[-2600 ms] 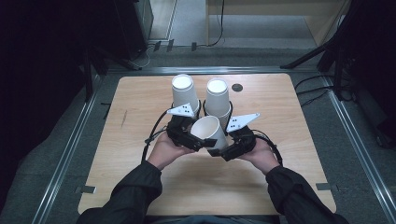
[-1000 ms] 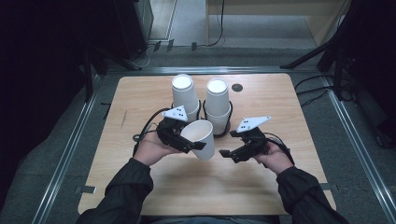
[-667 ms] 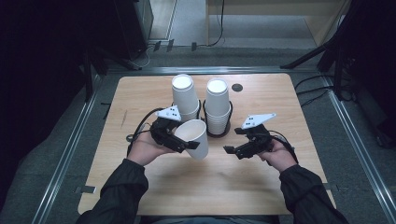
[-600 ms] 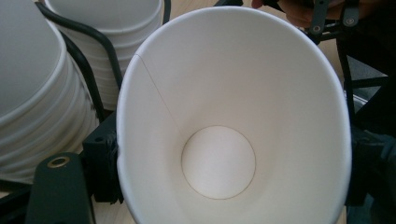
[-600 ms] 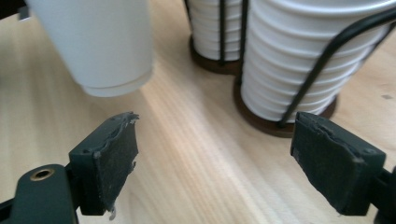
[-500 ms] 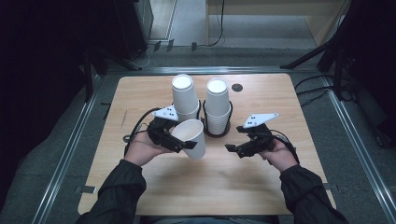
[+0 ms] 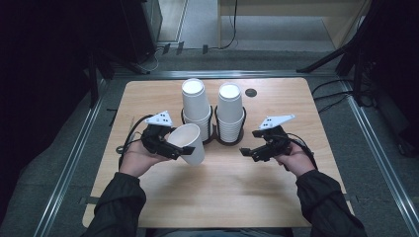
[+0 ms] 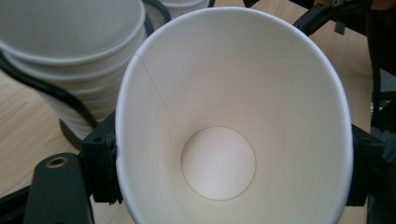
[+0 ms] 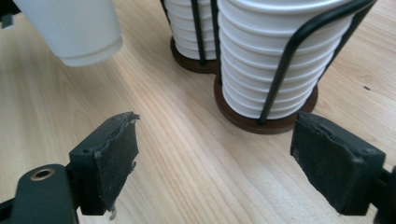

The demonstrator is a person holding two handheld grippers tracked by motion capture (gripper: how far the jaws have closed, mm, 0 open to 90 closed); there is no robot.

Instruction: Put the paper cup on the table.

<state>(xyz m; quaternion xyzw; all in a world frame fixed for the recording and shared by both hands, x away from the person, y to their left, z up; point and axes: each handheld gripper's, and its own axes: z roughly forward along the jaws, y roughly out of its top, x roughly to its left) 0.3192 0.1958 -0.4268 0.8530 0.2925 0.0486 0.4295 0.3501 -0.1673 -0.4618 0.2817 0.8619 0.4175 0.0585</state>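
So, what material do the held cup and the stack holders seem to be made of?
Cup: probably matte white paper, with a side seam and rolled rim. Stack holders: thin black rods, likely painted metal wire, on dark brown round bases, perhaps wood.

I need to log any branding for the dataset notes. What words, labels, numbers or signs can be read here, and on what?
None can be read.
The paper cup in the left gripper is plain white, inside and out.
The two cup stacks in wire holders are unprinted too.
The wooden table and the right gripper carry no lettering.
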